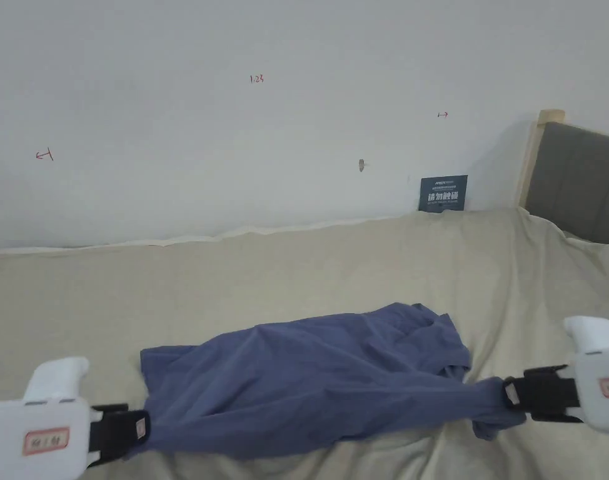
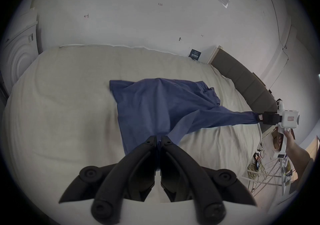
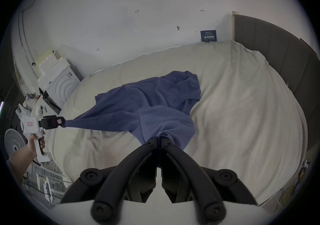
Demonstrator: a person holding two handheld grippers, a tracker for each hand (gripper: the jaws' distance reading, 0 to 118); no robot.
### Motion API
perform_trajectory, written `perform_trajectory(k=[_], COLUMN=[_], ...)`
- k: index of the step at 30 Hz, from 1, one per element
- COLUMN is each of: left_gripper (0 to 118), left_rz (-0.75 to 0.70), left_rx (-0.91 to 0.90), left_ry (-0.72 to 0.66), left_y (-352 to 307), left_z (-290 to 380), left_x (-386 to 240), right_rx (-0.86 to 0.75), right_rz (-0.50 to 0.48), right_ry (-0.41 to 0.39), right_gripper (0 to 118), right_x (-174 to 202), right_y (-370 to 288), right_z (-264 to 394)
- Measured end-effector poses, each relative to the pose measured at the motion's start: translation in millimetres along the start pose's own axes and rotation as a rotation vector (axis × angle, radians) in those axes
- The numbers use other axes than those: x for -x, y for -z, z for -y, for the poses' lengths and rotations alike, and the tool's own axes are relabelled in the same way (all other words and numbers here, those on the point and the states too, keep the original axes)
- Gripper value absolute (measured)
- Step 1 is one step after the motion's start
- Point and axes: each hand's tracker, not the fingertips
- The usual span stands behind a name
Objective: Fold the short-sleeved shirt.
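Note:
A blue short-sleeved shirt (image 1: 309, 381) lies crumpled on the beige bed sheet (image 1: 234, 287), stretched between both grippers along the near edge. My left gripper (image 1: 137, 428) is shut on the shirt's near left corner; its jaws pinch the cloth (image 2: 158, 139) in the left gripper view. My right gripper (image 1: 508, 394) is shut on the bunched right end, seen up close with fabric (image 3: 164, 135) gathered at its closed jaws (image 3: 159, 140). The shirt (image 2: 155, 102) fans out away from both grips toward the wall, its far side wrinkled and folded over.
The grey headboard (image 1: 578, 181) stands at the right, a white wall (image 1: 266, 125) behind the bed with a small dark sign (image 1: 443, 193). A white appliance (image 3: 60, 86) sits past the bed's left end. A fan (image 3: 14, 142) and cables lie on the floor.

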Motion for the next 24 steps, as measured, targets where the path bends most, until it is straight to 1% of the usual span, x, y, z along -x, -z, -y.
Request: perform_trajectory(k=[3,7,9,11,14,16,19,21,22,24], left_gripper=[4,4,4,4,4,4,4,4,4,5], left_rz=[0.006,0.011,0.004,0.012,0.026,0.017,-0.001,-0.024,-0.022,-0.032], left_rx=[-0.005,0.017,0.049,0.080,0.126,0.162,0.232,0.256,0.264,0.280], left_ry=[0.004,0.039,0.072,0.057,0.018,0.004,0.016,0.014,0.002,-0.029], left_y=[-33.0,-62.1,-68.4,-68.0,-63.0,-53.7,-37.3,-27.4,-23.9,-13.9], left_z=[18.0,37.5,53.5,71.2,97.2,113.8,134.1,144.1,147.2,153.5], left_x=[8.2,8.0,6.0,7.2,12.2,16.9,24.8,30.7,34.2,47.4], right_rx=[-0.029,-0.031,0.002,0.057,0.142,0.188,0.258,0.299,0.311,0.326], right_rz=[-0.020,-0.018,-0.011,0.004,0.038,0.053,0.106,0.110,0.122,0.130], right_ry=[0.032,0.033,0.031,0.022,0.031,0.022,0.000,0.000,0.004,0.005], right_gripper=[4,4,4,4,4,4,4,4,4,4], right_x=[-2.8,-5.6,-9.9,-17.2,-27.8,-33.7,-43.7,-48.8,-59.5,-60.9], right_y=[-40.3,-76.4,-86.1,-87.7,-81.0,-69.8,-45.2,-27.5,-19.1,-8.3], right_z=[17.7,36.1,50.3,68.2,99.9,120.3,146.0,159.7,165.0,171.2])
